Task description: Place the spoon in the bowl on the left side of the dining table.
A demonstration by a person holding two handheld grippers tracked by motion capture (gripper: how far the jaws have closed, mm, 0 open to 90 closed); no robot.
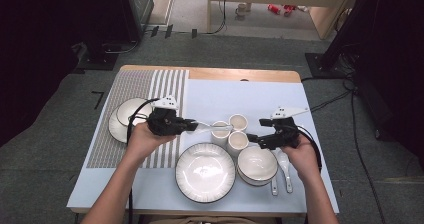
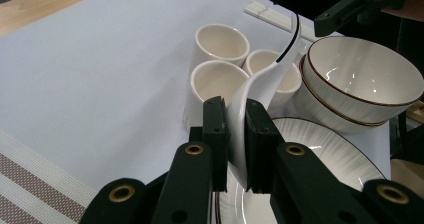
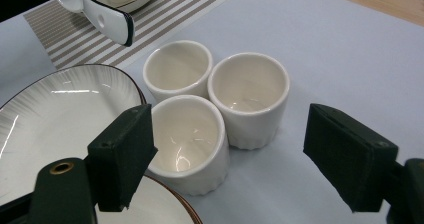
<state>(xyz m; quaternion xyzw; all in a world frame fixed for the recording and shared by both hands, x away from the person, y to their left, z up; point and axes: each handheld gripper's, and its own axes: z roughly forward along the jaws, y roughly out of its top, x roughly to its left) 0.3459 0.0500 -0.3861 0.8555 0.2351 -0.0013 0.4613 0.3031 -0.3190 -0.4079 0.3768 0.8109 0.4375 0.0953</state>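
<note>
Your left gripper has its jaws clamped on a white spoon, pinching the bowl end; its black-edged handle sticks out over the three white cups, above the middle of the table. In the left gripper view the spoon rises between the pads toward the stacked bowls. Your right gripper hangs with jaws wide apart, nothing between the pads, just beside the nearest cup and over the bowls' rim. The big ribbed plate sits by the near edge, two more spoons toward the near right corner, a small plate on the striped mat at the left edge.
</note>
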